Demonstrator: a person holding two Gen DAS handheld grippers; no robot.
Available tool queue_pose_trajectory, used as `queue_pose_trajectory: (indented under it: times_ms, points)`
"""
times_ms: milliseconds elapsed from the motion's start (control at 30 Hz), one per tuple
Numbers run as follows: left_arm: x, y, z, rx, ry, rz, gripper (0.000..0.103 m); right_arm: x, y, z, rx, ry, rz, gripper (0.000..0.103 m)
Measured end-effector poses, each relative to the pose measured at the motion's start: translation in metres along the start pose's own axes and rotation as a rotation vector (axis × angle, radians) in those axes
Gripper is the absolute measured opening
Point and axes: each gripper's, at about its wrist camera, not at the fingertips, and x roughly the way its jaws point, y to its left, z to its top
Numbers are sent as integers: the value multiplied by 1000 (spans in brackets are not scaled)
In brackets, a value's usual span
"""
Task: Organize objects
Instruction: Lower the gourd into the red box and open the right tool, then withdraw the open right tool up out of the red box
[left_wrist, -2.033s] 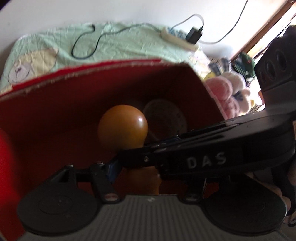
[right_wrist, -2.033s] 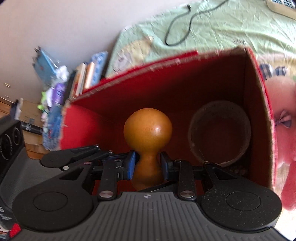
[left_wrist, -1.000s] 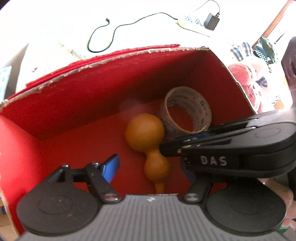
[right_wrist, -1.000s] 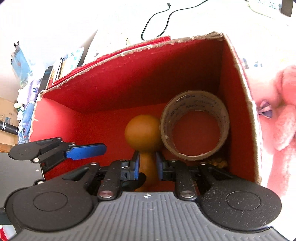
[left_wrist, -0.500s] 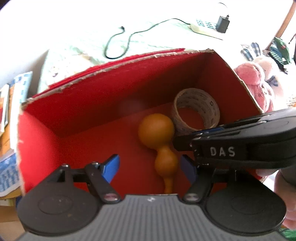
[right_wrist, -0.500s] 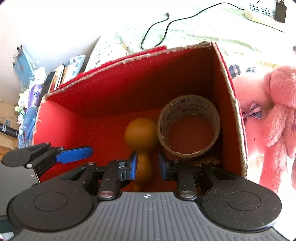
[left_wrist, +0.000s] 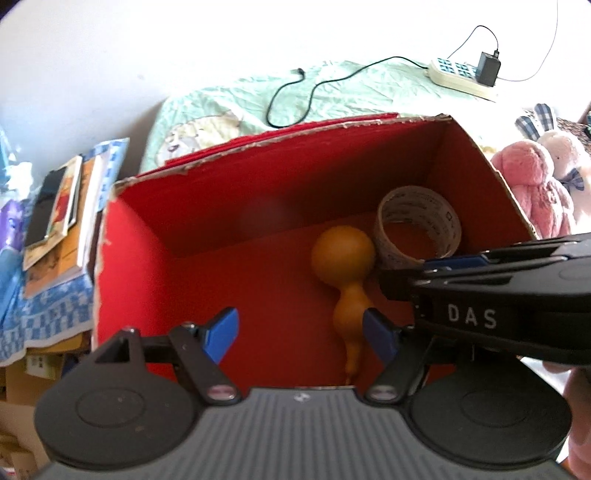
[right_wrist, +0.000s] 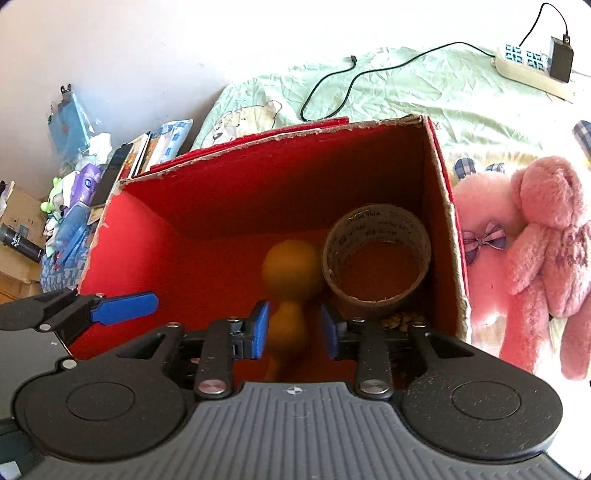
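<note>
Your orange gourd (left_wrist: 343, 258) lies on the floor of the red box (left_wrist: 129, 266), toward its right side. It is a smooth, glossy wooden-looking piece with a large round bulb, a smaller bulb below it and a thin stem that points toward you. The big bulb sits just beside, probably touching, the roll of tape (left_wrist: 419, 221), which leans on edge near the box's right wall; its inner cardboard carries printed text too small to read.

Your right gripper (right_wrist: 295, 328) hangs over the gourd's narrow waist with its blue pads (right_wrist: 260, 328) spread on either side and clear gaps between pads and gourd, so it is open and holds nothing. The gourd looks blurred in that view, so I can't say for certain it lies fully still.

Your left gripper (left_wrist: 301, 334) is spread wide, empty, above the near end of the box, with the gourd's stem showing between its pads.

The side of your right gripper, seen from the left wrist, reads "DAS" in white letters. A pink plush rabbit (right_wrist: 535, 258) sits just outside the box's right wall. A stack of books (left_wrist: 62, 214) lies to the box's left.
</note>
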Motion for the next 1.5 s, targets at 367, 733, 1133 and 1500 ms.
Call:
queue_pose_trajectory:
  times_ms: [367, 733, 1133, 1500]
  points:
    - [-30, -15, -15, -51, -51, 120, 81, -22, 7, -10, -57, -72, 23, 34]
    - [-69, -22, -36, -133, -96, 204, 86, -57, 12, -31, -83, -141, 91, 34]
    - [-90, -28, -77, -200, -62, 286, 86, -74, 11, -61, -114, -125, 138, 34]
    - [-93, -27, -98, -171, -43, 270, 85, -74, 13, -87, -98, -155, 79, 35]
